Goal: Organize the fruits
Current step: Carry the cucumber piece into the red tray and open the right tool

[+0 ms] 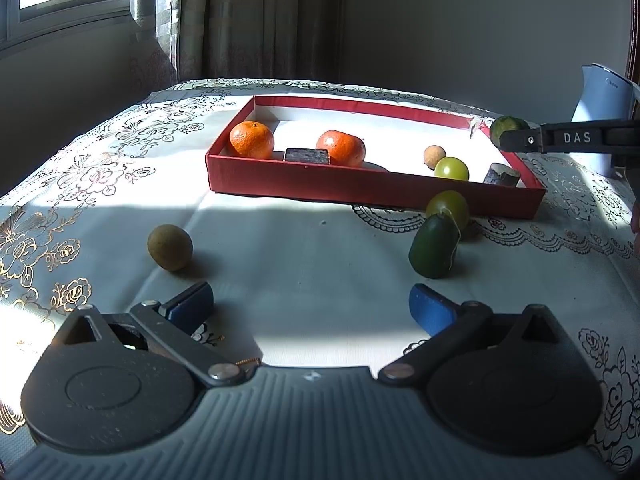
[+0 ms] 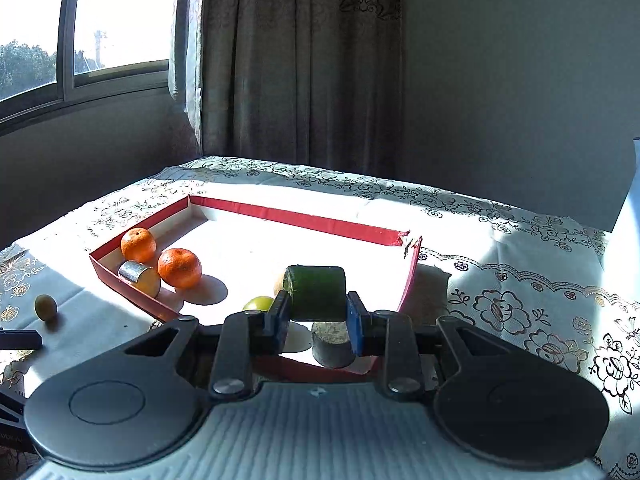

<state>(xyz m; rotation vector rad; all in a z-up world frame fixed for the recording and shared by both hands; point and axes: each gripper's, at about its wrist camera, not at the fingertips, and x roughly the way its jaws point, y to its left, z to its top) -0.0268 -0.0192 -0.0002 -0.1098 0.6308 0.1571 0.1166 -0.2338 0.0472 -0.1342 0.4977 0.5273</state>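
Note:
My right gripper (image 2: pixel 316 314) is shut on a dark green, cut-ended fruit piece (image 2: pixel 316 292), held above the near right corner of the red box (image 2: pixel 300 216). The left wrist view shows that gripper (image 1: pixel 516 140) from the side with the green piece (image 1: pixel 505 126) at its tip. In the box (image 1: pixel 360 190) lie two oranges (image 1: pixel 252 140) (image 1: pixel 342 148), a tan fruit (image 1: pixel 434 157) and a green fruit (image 1: pixel 452 169). My left gripper (image 1: pixel 310 306) is open over the cloth. Ahead of it lie a brown fruit (image 1: pixel 170 247), a dark green fruit (image 1: pixel 434 248) and a yellow-green fruit (image 1: pixel 448 206).
A dark block (image 1: pixel 307 156) and a short dark cylinder (image 1: pixel 501 175) also lie in the box. A white and blue container (image 1: pixel 600 100) stands at the table's right edge. A floral tablecloth (image 1: pixel 280 248) covers the table; curtains and a window are behind.

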